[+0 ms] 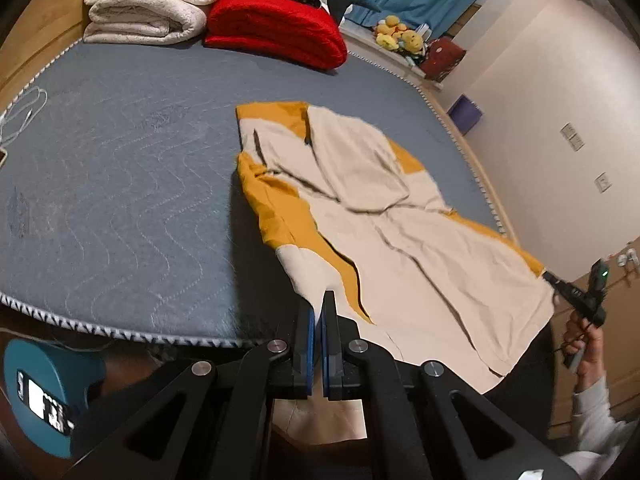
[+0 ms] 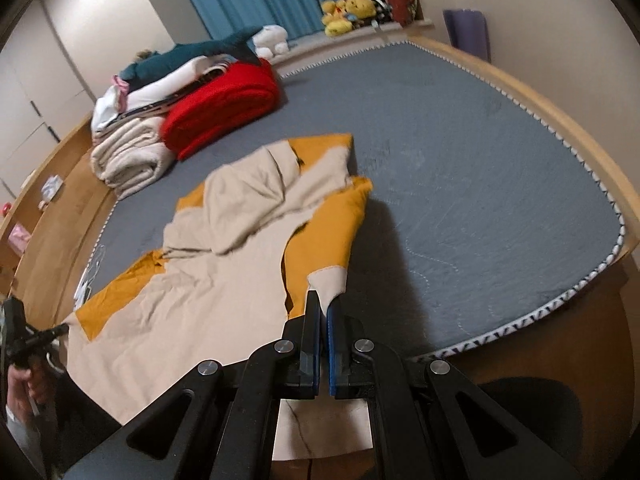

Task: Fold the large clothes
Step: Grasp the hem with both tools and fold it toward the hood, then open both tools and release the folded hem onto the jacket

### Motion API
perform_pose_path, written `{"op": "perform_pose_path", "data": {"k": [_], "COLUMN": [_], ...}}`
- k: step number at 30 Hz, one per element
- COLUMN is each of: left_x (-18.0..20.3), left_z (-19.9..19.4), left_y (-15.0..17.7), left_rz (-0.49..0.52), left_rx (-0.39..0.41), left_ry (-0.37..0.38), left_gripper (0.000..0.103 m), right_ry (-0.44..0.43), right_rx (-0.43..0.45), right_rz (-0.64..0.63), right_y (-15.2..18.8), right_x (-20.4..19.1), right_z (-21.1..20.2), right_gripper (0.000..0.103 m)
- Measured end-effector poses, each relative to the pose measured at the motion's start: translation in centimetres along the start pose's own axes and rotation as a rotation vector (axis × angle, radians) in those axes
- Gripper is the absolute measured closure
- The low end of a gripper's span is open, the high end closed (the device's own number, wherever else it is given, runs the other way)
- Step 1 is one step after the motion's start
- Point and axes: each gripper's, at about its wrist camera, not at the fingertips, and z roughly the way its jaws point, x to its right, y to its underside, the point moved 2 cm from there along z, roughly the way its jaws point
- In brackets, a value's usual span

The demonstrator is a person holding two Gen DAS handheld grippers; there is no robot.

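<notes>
jacket (image 1: pixel 400 208): matt woven cloth | mattress (image 1: pixel 120 160): quilted fabric | bed frame (image 2: pixel 560 120): smooth wood

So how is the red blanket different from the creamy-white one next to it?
The red blanket is bright red; the cream blanket is pale off-white. The red blanket is one fold with nothing on it; the cream blanket looks like a taller stack of rolled layers, with more things piled on top in the right wrist view. Both are folded, side by side on the grey mattress.
</notes>
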Motion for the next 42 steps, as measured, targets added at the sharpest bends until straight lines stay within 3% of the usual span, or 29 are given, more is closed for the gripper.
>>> {"op": "perform_pose_path", "data": {"k": [6, 11, 13, 19, 24, 27, 29, 35, 39, 42], "left_x": [0.9, 0.8, -0.2, -3.6, -7.1, -8.9, -9.5, -11.4, -11.6, -11.5], "left_z": [-3.9, -2.5, -0.2, 8.7, 16.7, 20.8, 23.1, 25.2, 24.7, 23.4], "left_y": [0.4, -2.5, -4.7, -11.4, -16.0, -16.9, -17.1, -17.4, -17.6, -17.6], "left_rz": [-0.042, -0.052, -0.088, -0.121, -0.122, -0.170, -0.148, -0.224, -0.258, -0.275], "left_rx": [0.033, 0.057, 0.068, 0.052, 0.015, -0.045, -0.089, -0.125, -0.101, -0.074], "left_ry": [0.052, 0.056, 0.060, 0.004, -0.094, -0.096, -0.134, -0.113, -0.104, -0.062], "left_gripper": [0.102, 0.102, 0.102, 0.102, 0.102, 0.102, 0.102, 0.100, 0.094, 0.092], "right_ry": [-0.019, -0.014, -0.013, 0.078, 0.106, 0.137, 0.148, 0.189, 0.202, 0.180], "right_rx": [0.032, 0.067, 0.066, 0.042, -0.034, -0.091, -0.133, -0.228, -0.256, -0.249], "right_rz": [-0.023, -0.021, -0.015, -0.075, -0.076, -0.085, -0.088, -0.040, -0.052, -0.024], "right_y": [0.8, -1.0, -2.6, -8.7, -13.3, -15.1, -16.0, -16.5, -15.9, -15.9], "right_x": [-0.7, -0.1, 0.2, 0.1, 1.1, 1.9, 2.3, 3.8, 3.9, 4.3], "right_z": [-5.4, -6.0, -4.3, 6.0, 16.0, 21.3, 24.4, 30.3, 31.6, 31.3], "right_gripper": [0.101, 0.100, 0.100, 0.100, 0.100, 0.100, 0.100, 0.100, 0.099, 0.093]}}
